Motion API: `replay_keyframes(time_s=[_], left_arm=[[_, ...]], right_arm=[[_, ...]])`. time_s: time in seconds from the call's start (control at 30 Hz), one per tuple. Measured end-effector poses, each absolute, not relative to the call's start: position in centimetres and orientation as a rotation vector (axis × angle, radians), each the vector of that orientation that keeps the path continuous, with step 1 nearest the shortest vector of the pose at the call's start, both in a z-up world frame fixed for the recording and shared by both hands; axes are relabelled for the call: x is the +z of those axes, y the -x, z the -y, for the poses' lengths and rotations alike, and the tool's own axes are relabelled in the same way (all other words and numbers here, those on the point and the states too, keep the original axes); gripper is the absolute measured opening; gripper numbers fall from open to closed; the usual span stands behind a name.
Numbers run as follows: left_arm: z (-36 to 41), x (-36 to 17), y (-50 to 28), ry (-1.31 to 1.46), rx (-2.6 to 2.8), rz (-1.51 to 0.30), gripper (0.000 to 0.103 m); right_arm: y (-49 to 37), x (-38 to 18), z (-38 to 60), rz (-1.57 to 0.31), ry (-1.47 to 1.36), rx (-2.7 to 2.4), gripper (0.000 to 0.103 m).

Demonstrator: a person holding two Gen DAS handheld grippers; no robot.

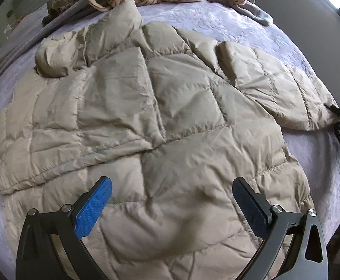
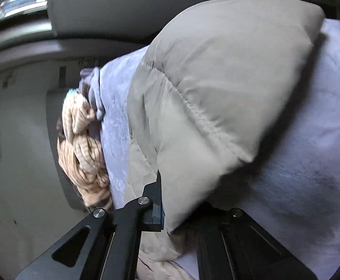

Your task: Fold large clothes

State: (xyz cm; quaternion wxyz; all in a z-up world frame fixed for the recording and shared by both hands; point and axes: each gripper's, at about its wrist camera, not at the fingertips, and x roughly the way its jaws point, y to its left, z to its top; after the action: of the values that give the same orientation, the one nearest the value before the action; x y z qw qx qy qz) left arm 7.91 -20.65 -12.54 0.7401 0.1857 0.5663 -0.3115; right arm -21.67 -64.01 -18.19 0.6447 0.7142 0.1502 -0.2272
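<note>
puffer jacket (image 1: 146, 107) lies spread on the bed (image 1: 228, 23) ahead of the left hand-held gripper (image 1: 172, 200), whose jaws hover spread above its hem, while the right hand-held gripper (image 2: 170, 200) pinches a sleeve end, likely to fold it inward.

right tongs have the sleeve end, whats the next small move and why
Probably carry the sleeve inward across the puffer jacket. The right tongs are shut on its cuff end, lifted off the lavender bedspread, while the left tongs hang open above the hem, free to pin the body flat.
</note>
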Motion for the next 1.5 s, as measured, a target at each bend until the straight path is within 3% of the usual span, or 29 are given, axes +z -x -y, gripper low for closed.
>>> replay_keyframes(time_s=[0.27,0.5,0.6,0.8,1.03,1.13,1.2,1.23,1.43,1.47,1.5], left_arm=[[16.2,-12.6,-12.3,-0.293,-0.612,-1.26,0.103],[11.4,-11.7,-16.5,-0.262,-0.541,-1.175,0.103],[8.7,-11.7,-17.9,-0.234,-0.516,-1.181,0.103],[4.4,-12.4,-19.8,-0.22,-0.454,-1.171,0.103],[1.8,-15.3,-21.6,-0.174,-0.415,-1.227,0.103],[1.4,-15.2,-21.7,-0.134,-0.432,-1.219,0.103],[1.3,-15.0,-22.1,-0.107,-0.442,-1.21,0.103],[1.3,-14.8,-22.4,-0.091,-0.449,-1.207,0.103],[-0.5,-13.9,-23.7,-0.029,-0.494,-1.199,0.103],[-0.8,-13.8,-23.8,-0.017,-0.5,-1.2,0.103],[-1.4,-13.6,-24.2,0.001,-0.51,-1.202,0.103]], right_arm=[[16.0,-9.7,60.6,-0.384,-1.302,-0.339,0.004],[5.3,-4.4,50.0,-0.572,-0.927,-0.154,0.004],[0.8,-4.7,44.1,-0.672,-0.793,-0.092,0.004],[-5.2,-11.3,33.2,-0.917,-0.654,-0.007,0.004],[-6.0,-16.1,31.5,-1.019,-0.745,-0.041,0.004],[-4.9,-14.8,32.8,-1.007,-0.83,-0.038,0.015],[-2.9,-13.7,34.3,-0.946,-0.894,-0.09,0.045],[-1.7,-13.7,35.4,-0.912,-0.94,-0.107,0.046],[-1.3,-14.6,39.2,-0.766,-1.218,-0.175,0.043],[-1.9,-14.2,39.2,-0.747,-1.211,-0.177,0.02],[-2.7,-13.6,38.9,-0.743,-1.19,-0.17,0.01]])
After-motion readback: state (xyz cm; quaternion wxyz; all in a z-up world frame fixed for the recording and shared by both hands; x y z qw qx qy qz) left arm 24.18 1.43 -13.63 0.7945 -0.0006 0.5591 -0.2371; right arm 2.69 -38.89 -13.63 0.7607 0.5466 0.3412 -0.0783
